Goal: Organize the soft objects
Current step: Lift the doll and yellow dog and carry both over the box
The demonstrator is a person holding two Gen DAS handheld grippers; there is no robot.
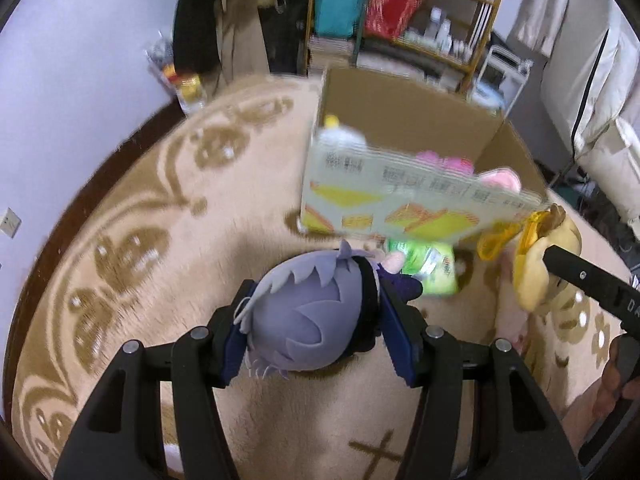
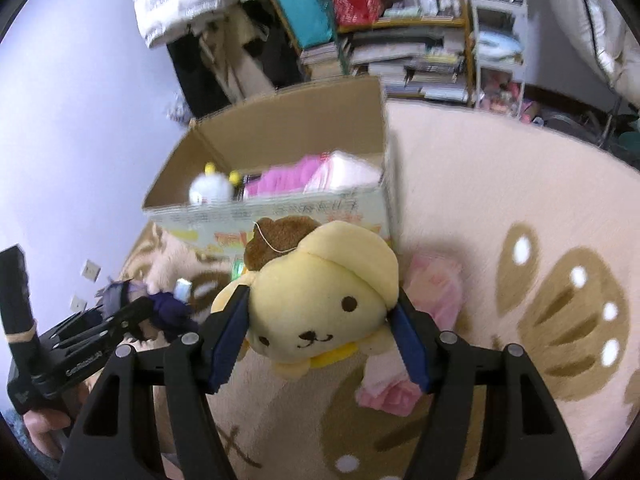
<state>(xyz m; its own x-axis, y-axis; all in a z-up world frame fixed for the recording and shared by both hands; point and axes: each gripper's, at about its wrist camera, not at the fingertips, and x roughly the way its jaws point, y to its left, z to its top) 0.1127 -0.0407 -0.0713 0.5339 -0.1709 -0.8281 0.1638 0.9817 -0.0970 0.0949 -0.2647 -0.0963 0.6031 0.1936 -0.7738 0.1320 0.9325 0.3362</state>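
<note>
My left gripper [image 1: 316,320] is shut on a grey-haired plush doll [image 1: 308,316] and holds it above the rug, short of the open cardboard box [image 1: 404,132]. My right gripper [image 2: 320,320] is shut on a yellow dog plush with a brown beret [image 2: 324,292], in front of the same box [image 2: 288,128]. The box holds a white plush [image 2: 210,190] and pink soft items [image 2: 316,178]. The dog plush and right gripper also show in the left wrist view [image 1: 536,260]. The left gripper with the doll shows at the left of the right wrist view [image 2: 132,304].
A green packet [image 1: 428,266] lies on the beige patterned rug [image 1: 160,208] by the box front. A pink soft item [image 2: 424,300] lies on the rug under my right gripper. Cluttered shelves [image 2: 400,20] and hanging clothes stand behind the box.
</note>
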